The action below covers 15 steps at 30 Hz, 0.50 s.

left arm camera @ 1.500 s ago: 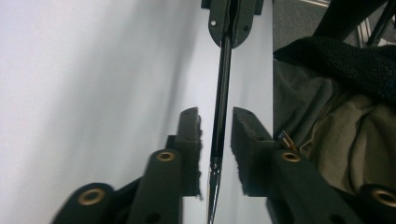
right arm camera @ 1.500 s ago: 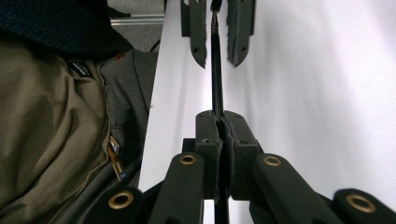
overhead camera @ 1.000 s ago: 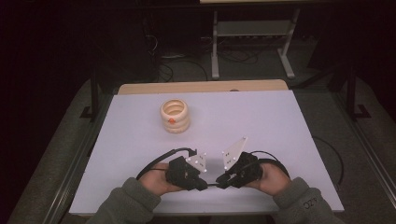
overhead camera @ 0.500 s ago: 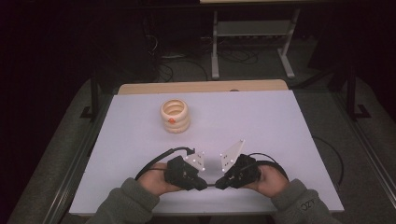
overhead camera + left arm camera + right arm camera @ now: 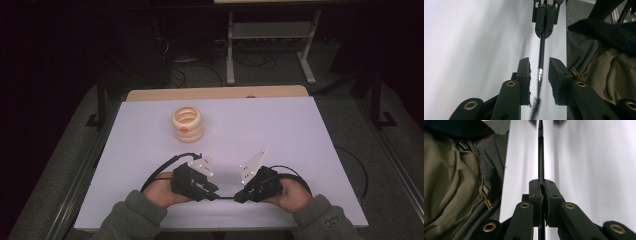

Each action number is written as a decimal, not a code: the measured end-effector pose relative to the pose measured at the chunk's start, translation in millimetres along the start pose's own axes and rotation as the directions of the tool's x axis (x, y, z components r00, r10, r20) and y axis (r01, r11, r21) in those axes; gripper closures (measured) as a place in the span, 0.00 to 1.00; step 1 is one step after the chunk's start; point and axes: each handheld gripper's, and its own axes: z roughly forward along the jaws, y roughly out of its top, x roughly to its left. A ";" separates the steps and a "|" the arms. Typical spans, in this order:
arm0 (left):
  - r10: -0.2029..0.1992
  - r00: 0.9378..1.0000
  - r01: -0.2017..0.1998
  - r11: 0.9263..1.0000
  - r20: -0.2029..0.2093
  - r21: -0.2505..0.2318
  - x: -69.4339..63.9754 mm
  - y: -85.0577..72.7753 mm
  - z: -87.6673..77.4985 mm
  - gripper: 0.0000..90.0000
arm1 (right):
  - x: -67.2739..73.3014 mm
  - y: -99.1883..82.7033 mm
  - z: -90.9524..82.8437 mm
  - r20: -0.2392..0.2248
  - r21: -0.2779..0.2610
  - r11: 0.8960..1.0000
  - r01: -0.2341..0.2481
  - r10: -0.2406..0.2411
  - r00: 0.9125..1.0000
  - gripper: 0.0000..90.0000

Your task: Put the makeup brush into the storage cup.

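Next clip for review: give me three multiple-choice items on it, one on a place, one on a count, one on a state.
1. Where does the stack of cream rings stand?
A. far half of the table
B. between the grippers
C. on the floor

2. How many hand-held grippers touch the thin black rod?
A. none
B. one
C. two

3. How do the left hand-held gripper's jaws stand?
A. clamped on the rod
B. apart, rod between them
C. pressed together empty

Key: 1 A, beyond both hands; 2 B, the right hand-held gripper clamps it; 3 B, gaps show either side, jaws just opened.
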 end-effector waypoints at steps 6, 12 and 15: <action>-0.024 1.000 0.023 0.999 -0.006 -0.038 2.6 -4.4 -10.4 0.77 | -9.6 -12.4 -9.8 0.064 -0.022 0.996 -0.089 0.090 0.994 0.94; -0.042 0.999 0.041 0.999 -0.007 -0.032 4.6 -3.8 -5.6 0.75 | -14.6 -14.1 -24.8 0.133 -0.101 0.981 -0.164 0.177 0.975 0.94; -0.066 0.998 0.066 0.997 -0.006 -0.041 6.4 -3.1 0.3 0.75 | -12.5 -9.4 -29.9 0.155 -0.141 0.974 -0.179 0.200 0.967 0.94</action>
